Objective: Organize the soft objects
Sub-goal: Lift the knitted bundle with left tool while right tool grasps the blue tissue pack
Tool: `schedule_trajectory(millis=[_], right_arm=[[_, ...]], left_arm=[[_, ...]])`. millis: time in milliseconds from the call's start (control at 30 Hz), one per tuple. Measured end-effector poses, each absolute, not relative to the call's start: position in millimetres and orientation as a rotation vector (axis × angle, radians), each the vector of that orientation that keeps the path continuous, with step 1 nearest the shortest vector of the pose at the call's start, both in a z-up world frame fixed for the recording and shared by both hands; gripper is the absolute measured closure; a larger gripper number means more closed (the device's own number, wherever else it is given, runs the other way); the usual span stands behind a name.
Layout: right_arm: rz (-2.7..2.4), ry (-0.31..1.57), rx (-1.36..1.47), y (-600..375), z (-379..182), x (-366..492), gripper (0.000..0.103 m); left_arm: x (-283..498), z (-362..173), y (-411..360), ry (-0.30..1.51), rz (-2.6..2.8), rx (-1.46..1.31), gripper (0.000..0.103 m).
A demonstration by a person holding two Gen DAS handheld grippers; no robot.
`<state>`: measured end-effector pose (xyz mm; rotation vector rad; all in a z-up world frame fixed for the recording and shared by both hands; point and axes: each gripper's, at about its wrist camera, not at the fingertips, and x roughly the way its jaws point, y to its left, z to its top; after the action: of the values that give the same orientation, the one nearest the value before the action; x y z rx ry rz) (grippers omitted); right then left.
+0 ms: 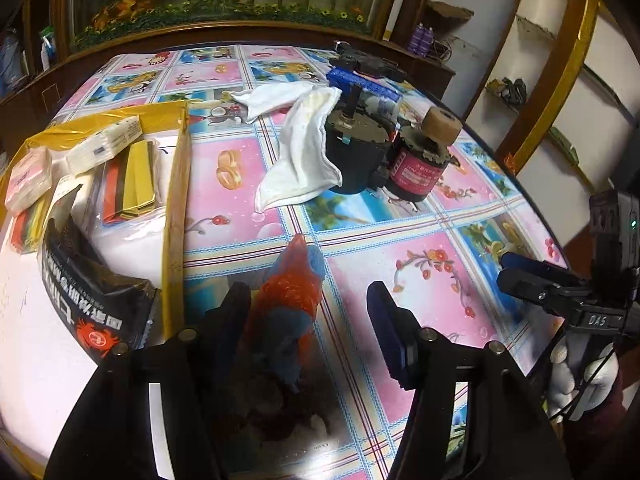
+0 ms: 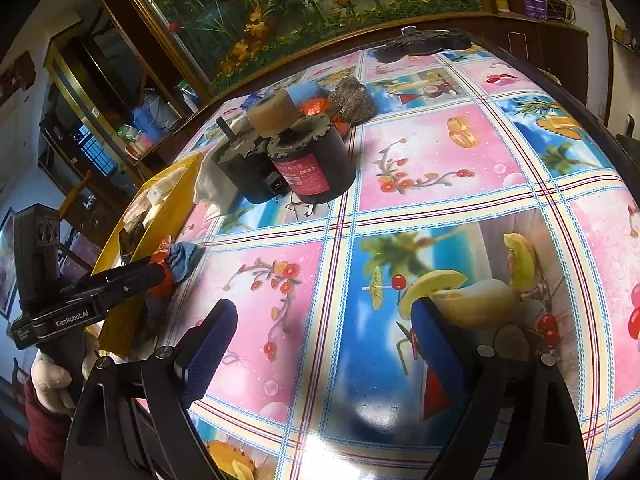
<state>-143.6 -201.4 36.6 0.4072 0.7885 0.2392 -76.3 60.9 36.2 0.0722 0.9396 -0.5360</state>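
Observation:
A blue cloth wrapped in red-orange mesh (image 1: 290,300) lies between the fingers of my left gripper (image 1: 310,312), against the left finger, with a wide gap to the right finger. It also shows in the right wrist view (image 2: 176,264) beside the left gripper's fingers (image 2: 120,280). A white cloth (image 1: 304,148) drapes on the table against a black motor (image 1: 356,152). My right gripper (image 2: 320,340) is open and empty over the patterned tablecloth (image 2: 420,160); it also shows in the left wrist view (image 1: 536,276).
A yellow-rimmed tray (image 1: 176,208) on the left holds tissue packs, boxes and a black packet (image 1: 92,292). A second motor with a red label (image 1: 416,164) stands by the first. A blue sponge (image 1: 360,84) and dark scrubber (image 2: 354,98) lie behind them.

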Motion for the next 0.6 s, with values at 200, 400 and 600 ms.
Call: schedule_trajectory(millis=[200,400,600], right_arm=[[0.238,0.786,0.405,-201,36,-144,0.012],[0.233,0.788,0.394,-200,36,-143,0.012],[0.210,0.799,0.367,-197,38,-142,0.012]], left_arm=[[-74,23,40,0.895,-0.448,0.253,0.056],[-48,28,78,0.911,-0.302,0.100,0.075],[-44,36,109,0.893,-0.337,-0.128,0.075]])
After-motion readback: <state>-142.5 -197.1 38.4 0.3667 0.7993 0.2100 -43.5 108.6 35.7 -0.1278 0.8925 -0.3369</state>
